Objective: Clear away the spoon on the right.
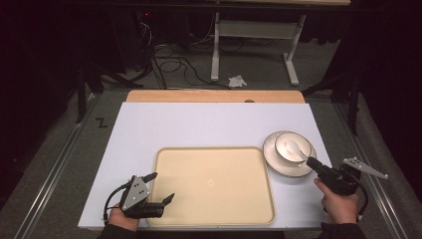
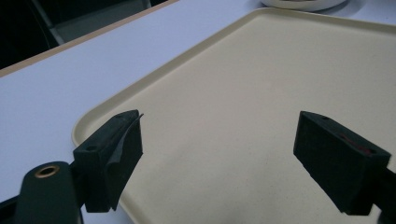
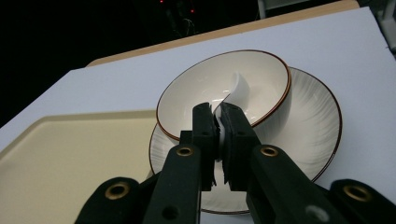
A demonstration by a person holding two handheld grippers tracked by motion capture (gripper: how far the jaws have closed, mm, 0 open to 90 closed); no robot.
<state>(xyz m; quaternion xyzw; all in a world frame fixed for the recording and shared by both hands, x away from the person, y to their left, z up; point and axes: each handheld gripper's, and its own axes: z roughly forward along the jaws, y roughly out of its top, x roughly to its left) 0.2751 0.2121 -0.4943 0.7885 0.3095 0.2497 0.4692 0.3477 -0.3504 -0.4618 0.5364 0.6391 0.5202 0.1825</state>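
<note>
Widest of all, a white table (image 1: 209, 122), carrying everything else. On its near middle, a beige tray (image 1: 214, 152), flat, bare from rim to rim, with nothing yet set down on it. Just beside the tray's far right corner, a cream plate (image 1: 278, 168) with a dark rim line, resting on the table and not on the tray. On that plate, a matching bowl (image 3: 187, 105), upright, apparently without food. Over the tray's near left corner, the left gripper (image 2: 219, 140), jaws spread wide, holding nothing, touching nothing, low above the tray surface. At the plate's near edge, the right gripper (image 3: 218, 116), reaching over the bowl's rim with jaws pinched tight on the handle of a white spoon (image 3: 239, 88). Spoon itself: lying in the bowl, scoop end towards the far wall, handle end between the jaws; hard to tell whether lifted clear of the bowl floor or resting on it. Judged from all this, early days: grasp on the spoon made, nothing moved onto the tray so far. Probably left to do: lifting the spoon out, carrying it leftward to the tray, and likely shifting bowl and plate across too, with the idle left gripper free to help.
</note>
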